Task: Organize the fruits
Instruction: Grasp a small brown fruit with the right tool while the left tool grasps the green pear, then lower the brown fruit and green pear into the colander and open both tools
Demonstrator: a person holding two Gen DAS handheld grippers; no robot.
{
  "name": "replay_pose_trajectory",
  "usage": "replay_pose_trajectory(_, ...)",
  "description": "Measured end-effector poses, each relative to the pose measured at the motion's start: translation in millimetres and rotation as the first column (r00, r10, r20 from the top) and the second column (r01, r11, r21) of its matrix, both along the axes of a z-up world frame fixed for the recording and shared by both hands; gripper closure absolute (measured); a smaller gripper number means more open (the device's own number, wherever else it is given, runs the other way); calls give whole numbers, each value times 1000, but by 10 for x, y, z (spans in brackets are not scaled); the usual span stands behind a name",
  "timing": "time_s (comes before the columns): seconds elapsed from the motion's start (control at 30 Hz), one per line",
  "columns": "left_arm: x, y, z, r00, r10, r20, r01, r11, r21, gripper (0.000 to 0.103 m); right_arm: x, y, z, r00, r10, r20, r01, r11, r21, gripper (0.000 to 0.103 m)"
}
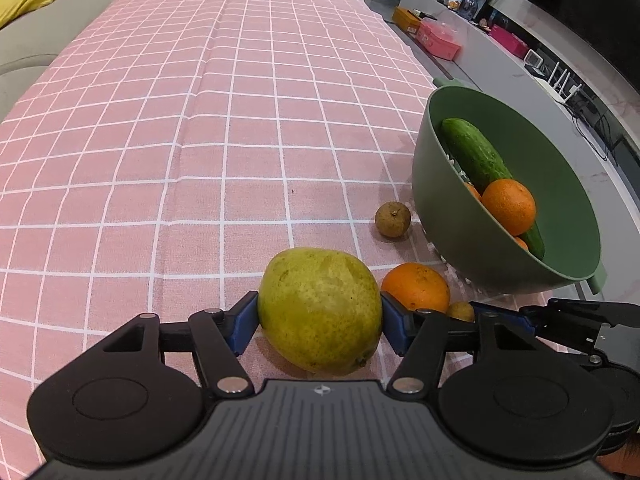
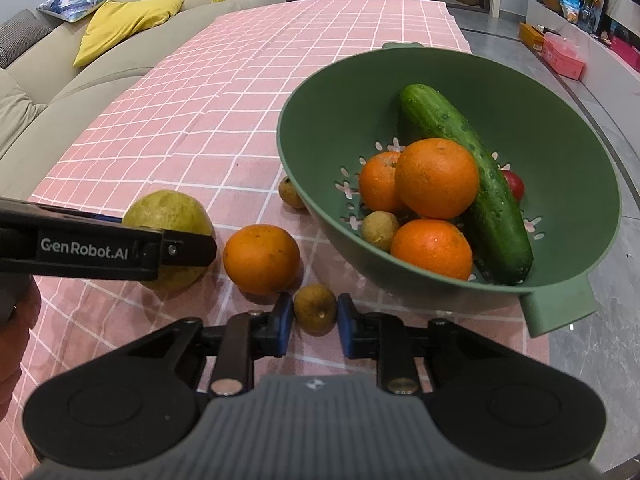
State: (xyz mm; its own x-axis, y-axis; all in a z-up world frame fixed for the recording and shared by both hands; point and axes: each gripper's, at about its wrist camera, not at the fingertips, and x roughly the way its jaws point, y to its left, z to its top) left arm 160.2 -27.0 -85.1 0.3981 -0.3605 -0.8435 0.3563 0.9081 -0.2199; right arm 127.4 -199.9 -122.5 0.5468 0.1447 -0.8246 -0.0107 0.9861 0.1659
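Your left gripper (image 1: 320, 322) clamps the green guava (image 1: 320, 310); your right gripper (image 2: 314, 320) pinches a small brown longan (image 2: 315, 308) beside the colander (image 2: 560, 304).

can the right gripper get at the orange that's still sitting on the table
Probably not right now: the right gripper is shut on a small brown fruit. The orange lies just beyond, uncovered.

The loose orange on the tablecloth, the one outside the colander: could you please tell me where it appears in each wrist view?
Left wrist view: the loose orange lies lower right of centre, just right of the green guava that the left gripper clasps.
Right wrist view: it sits left of centre, between the guava and the green colander.
Shared landmark: the green colander, to the orange's right in both.
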Motion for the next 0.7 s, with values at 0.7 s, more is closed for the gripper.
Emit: replay_pose_trajectory(0.7, -122, -40, 543, 995, -22, 93, 21, 1000, 9, 31, -180, -88, 459, 996, 3, 84, -7, 999, 39, 83)
